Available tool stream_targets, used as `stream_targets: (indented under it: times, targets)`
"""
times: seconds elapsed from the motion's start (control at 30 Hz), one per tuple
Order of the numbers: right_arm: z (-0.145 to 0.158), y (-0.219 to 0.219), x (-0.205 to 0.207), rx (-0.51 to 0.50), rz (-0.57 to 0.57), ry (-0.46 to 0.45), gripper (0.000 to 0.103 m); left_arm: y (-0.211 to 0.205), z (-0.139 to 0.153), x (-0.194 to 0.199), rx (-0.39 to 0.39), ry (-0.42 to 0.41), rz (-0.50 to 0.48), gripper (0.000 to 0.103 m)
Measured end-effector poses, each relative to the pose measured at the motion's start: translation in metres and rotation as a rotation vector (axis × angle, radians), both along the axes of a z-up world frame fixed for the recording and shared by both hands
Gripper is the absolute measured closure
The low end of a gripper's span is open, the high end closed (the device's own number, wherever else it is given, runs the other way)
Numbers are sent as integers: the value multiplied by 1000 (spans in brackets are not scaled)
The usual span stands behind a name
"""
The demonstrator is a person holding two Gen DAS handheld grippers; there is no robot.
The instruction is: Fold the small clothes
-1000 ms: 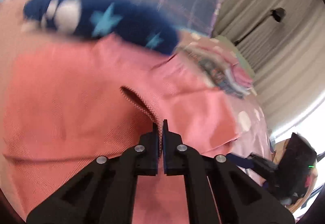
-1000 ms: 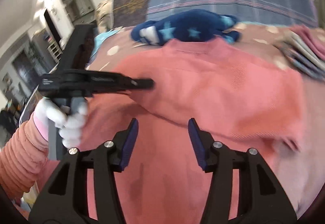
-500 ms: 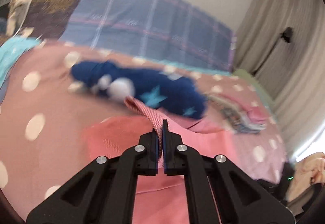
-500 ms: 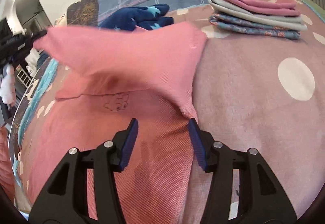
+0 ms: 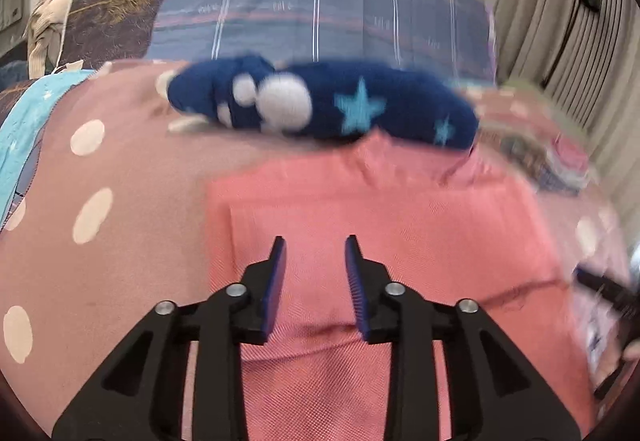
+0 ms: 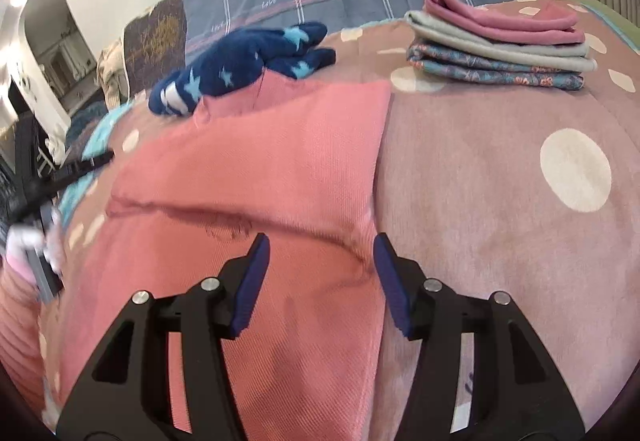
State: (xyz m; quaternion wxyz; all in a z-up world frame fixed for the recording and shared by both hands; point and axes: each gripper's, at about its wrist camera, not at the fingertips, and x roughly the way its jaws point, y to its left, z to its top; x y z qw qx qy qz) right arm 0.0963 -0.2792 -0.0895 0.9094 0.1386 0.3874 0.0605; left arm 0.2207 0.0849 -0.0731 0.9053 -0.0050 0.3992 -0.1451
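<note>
A salmon-pink garment lies on the polka-dot bed cover, its upper part folded over the lower; it also shows in the right wrist view. My left gripper is open and empty just above the garment's folded layer. My right gripper is open and empty above the garment's right edge, near the fold line. The left gripper also shows at the far left of the right wrist view. The right gripper shows blurred at the right edge of the left wrist view.
A navy garment with blue stars lies just beyond the pink one. A stack of folded clothes sits at the back right. Plaid pillows line the headboard. The mauve dotted cover lies bare to the right.
My left gripper has opened and let go of the pink garment's edge, which now lies folded flat over the lower part. The right gripper has stayed open above the garment's right edge.
</note>
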Motion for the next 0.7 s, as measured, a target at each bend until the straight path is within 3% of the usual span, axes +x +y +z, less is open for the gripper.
stream_targets:
  times: [0.07, 0.1, 0.17, 0.23, 0.37, 0.47, 0.57, 0.7]
  targets:
    - [1, 4, 9, -18, 1, -13, 48, -12, -30, 5, 118, 75, 7, 68]
    - [-2, 7, 14, -48, 6, 5, 48, -16, -40, 2, 160, 36, -4, 67]
    - [-22, 10, 27, -139, -16, 121, 50, -14, -36, -3, 154, 12, -5, 67]
    - [-27, 1, 27, -87, -22, 124, 52, -9, -29, -6, 127, 18, -13, 67]
    - [-9, -19, 31, 33, -19, 79, 48, 7, -12, -2, 140, -45, 25, 61]
    - [2, -37, 53, 100, -38, 67, 43, 30, -11, 18, 94, -6, 109, 61]
    - [-4, -54, 87, 138, -72, 104, 43, 45, -23, 39, 125, 67, 176, 61]
    - [-24, -71, 122, 249, -94, 133, 43, 52, -35, 44, 106, 97, 160, 61]
